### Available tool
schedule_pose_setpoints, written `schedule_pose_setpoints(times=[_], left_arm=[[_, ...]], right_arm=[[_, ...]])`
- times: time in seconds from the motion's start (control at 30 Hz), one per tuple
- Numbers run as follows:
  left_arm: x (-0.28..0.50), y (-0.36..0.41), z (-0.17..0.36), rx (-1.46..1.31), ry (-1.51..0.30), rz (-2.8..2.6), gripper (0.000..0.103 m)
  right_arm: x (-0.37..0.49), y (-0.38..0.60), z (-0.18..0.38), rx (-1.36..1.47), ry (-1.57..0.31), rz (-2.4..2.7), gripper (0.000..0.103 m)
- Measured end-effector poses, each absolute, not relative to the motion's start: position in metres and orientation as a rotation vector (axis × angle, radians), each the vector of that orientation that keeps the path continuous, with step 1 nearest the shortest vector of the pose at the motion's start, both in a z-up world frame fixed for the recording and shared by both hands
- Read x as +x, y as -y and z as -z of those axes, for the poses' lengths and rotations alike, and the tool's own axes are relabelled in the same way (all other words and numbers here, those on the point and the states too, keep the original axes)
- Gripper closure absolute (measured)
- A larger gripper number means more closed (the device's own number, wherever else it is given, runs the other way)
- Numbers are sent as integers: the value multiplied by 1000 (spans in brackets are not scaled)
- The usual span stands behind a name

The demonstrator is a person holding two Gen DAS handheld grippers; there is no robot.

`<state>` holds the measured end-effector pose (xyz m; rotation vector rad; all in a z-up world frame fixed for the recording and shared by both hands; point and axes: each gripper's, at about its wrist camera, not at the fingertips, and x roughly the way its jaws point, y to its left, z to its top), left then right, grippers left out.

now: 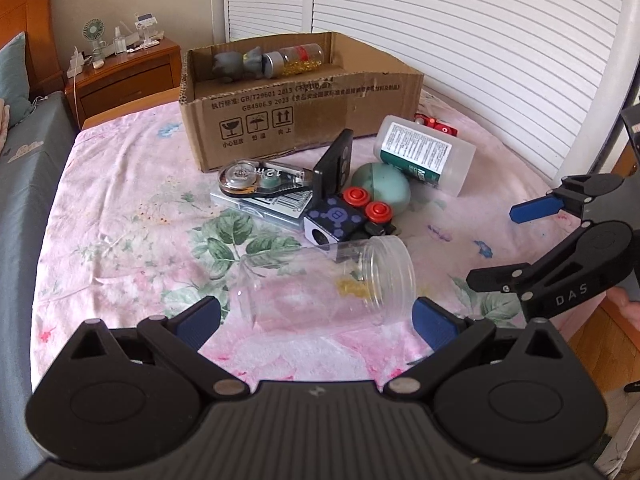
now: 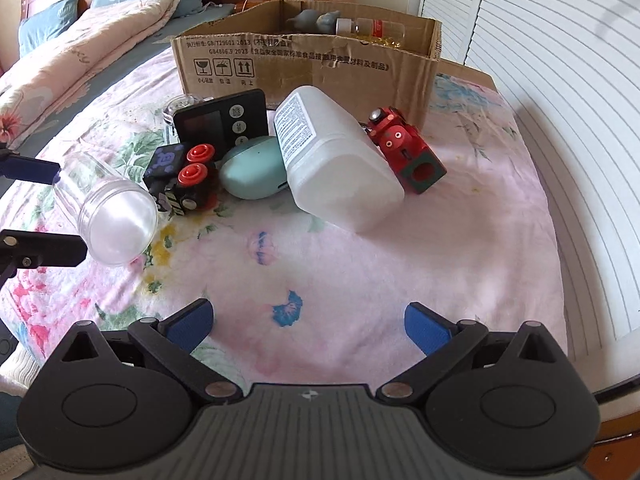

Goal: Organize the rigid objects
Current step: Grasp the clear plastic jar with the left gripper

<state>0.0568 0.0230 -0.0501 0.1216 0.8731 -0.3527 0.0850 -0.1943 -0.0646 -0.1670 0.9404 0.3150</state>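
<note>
A floral bedsheet [image 2: 360, 264] covered the near bed. At far left stood a wooden nightstand [image 1: 132, 76] bearing a small green fan [image 1: 94, 34]. White louvred doors [image 1: 460, 40] filled the far right.

The clear jar [image 1: 328, 280] looks like smooth, glossy plastic. The white bottle [image 2: 340, 160] is matt, cloudy plastic with a paper label. The box [image 1: 300, 92] is rough brown cardboard with torn edges. The bedsheet [image 2: 360, 280] is soft flowered cloth. The egg-shaped case [image 2: 256, 168] has a smooth satin finish.
</note>
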Motion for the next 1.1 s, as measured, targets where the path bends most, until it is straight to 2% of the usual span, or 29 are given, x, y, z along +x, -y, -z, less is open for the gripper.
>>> schedule_pose_setpoints(times=[0.3,0.8,0.97,1.1], left_arm=[[77,0,57,178,-912,325,2],[72,-35,68,137,-887,279,2],[74,-31,68,126,-878,276,11],[72,-42,68,103,-874,262,11]], right_arm=[[82,197,67,-181,-895,-330,0],[78,200,69,-183,-866,-343,0],[78,198,68,-180,-875,-331,0],[79,194,67,-182,-895,-331,0]])
